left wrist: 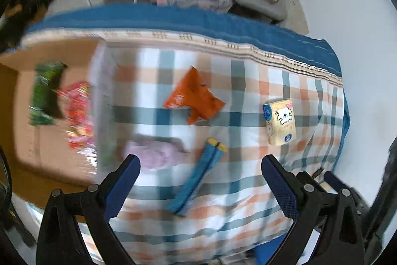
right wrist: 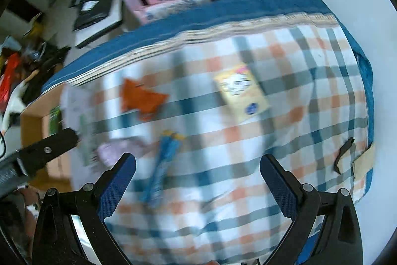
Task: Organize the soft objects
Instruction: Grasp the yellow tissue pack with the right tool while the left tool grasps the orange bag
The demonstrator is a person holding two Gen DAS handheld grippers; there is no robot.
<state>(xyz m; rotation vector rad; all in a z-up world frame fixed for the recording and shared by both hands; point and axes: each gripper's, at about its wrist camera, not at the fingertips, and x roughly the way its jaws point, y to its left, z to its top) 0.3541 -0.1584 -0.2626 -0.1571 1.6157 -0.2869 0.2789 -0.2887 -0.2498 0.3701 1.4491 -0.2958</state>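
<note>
While spread across the checked cloth [left wrist: 248, 203], well apart: yellow tissue pack [left wrist: 280, 122], orange packet [left wrist: 194, 97], blue wrapper [left wrist: 196, 181], lilac bundle [left wrist: 156, 153] nearest the cardboard box [left wrist: 49, 148]; could snag cloth folds when pinching; left gripper [left wrist: 199, 169] and right gripper [right wrist: 197, 167] wide open, holding nothing; might misjudge reach through blur.

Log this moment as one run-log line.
left gripper: open, empty | right gripper: open, empty | on checked cloth: orange packet, blue packet, tissue pack | cardboard box: two packets inside
</note>
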